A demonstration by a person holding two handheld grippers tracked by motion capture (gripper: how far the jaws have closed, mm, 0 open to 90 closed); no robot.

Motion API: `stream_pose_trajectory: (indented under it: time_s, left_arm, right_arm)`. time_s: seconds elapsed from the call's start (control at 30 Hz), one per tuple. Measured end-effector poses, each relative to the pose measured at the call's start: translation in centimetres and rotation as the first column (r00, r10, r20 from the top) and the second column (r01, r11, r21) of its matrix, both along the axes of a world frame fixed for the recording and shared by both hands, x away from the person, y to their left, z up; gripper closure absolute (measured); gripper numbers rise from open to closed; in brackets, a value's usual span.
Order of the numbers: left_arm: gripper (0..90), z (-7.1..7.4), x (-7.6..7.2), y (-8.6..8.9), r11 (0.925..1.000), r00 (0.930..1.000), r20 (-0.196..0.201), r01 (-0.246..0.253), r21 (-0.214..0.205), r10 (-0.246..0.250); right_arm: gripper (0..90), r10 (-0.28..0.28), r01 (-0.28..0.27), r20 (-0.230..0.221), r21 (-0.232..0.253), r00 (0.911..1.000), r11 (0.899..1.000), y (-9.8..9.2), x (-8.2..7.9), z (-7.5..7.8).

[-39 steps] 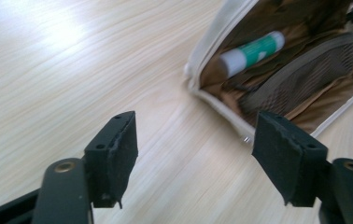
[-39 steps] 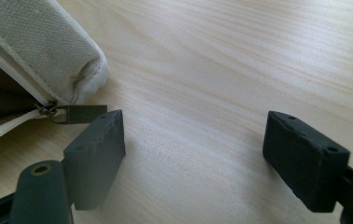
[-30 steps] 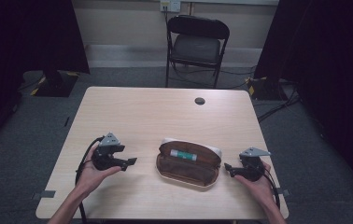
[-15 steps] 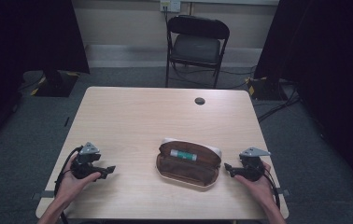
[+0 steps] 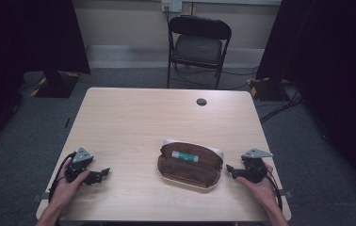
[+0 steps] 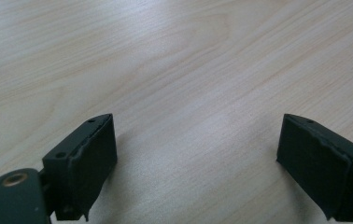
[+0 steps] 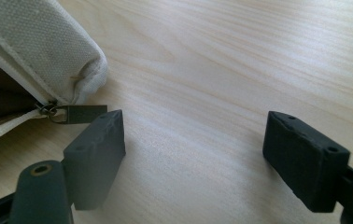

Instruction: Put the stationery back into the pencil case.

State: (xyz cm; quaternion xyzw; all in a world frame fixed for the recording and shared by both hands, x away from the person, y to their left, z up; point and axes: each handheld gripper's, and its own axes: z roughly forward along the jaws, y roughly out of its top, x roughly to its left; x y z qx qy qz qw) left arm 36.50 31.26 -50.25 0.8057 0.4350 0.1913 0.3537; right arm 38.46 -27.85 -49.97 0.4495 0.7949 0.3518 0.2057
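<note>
Open zip pouch (image 5: pixel 190 165) mid-counter (image 5: pixel 166 113), left gripper (image 5: pixel 101 175) fingers just widening over bare wood, right gripper (image 5: pixel 229 170) fingers spread, empty, beside zipper pull (image 7: pixel 79 114).

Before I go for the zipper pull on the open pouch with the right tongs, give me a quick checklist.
1. Right tongs open and empty: ok.
2. Small metal zipper pull in sight beside the near jaw, not yet between the jaws: ok.
3. Brown-lined cream fabric pouch lying open on the light wooden table: ok.
4. Green-and-white tube lies inside the pouch: ok.
5. Left tongs open, empty, their jaws having just been opening, away from the pouch: ok.
6. Zipper runs freely: cannot tell.
</note>
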Motion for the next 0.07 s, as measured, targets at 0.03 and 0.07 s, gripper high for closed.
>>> stream_pose_trajectory:
  time_s: [0.03, 0.07]
  left_arm:
    - [11.6, 0.00, 0.00, 0.00, 1.0000, 1.0000, 0.000, 0.000, 0.000, 0.000]
    - [11.6, 0.00, 0.01, 0.01, 1.0000, 1.0000, 0.001, 0.000, 0.001, 0.000]
  right_arm:
    - [20.4, 0.000, 0.000, 0.000, 0.000, 1.0000, 1.000, 0.00, 0.00, 0.00]
    - [20.4, 0.000, 0.000, 0.000, 0.000, 1.0000, 1.000, 0.00, 0.00, 0.00]
